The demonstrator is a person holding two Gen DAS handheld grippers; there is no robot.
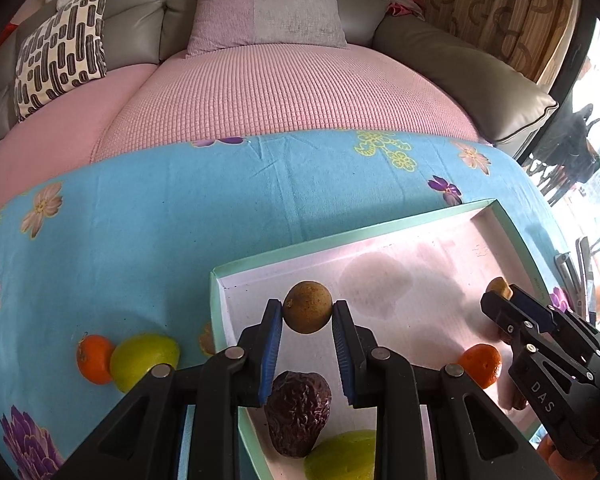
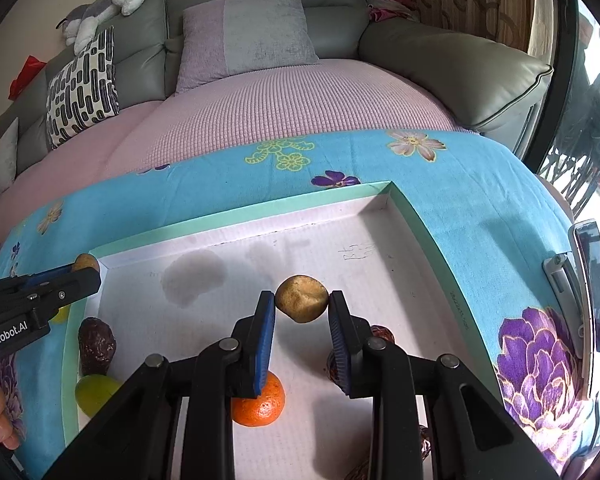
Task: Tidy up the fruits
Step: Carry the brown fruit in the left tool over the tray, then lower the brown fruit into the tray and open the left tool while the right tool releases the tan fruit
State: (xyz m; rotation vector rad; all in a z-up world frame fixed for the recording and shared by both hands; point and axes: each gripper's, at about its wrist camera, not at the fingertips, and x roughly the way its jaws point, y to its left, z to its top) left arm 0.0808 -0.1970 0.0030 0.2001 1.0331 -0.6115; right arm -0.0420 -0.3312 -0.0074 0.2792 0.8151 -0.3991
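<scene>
Two small round brown fruits hang over the shallow green-rimmed tray, each pinched between blue-padded fingers. The left gripper clamps one brown fruit above the tray's left end; the right gripper clamps a dented brown fruit above the tray's middle. Inside the tray lie a wrinkled dark fruit, a green one and an orange. Just left of the tray, on the blue flowered tabletop cloth, a second orange touches a green fruit.
</scene>
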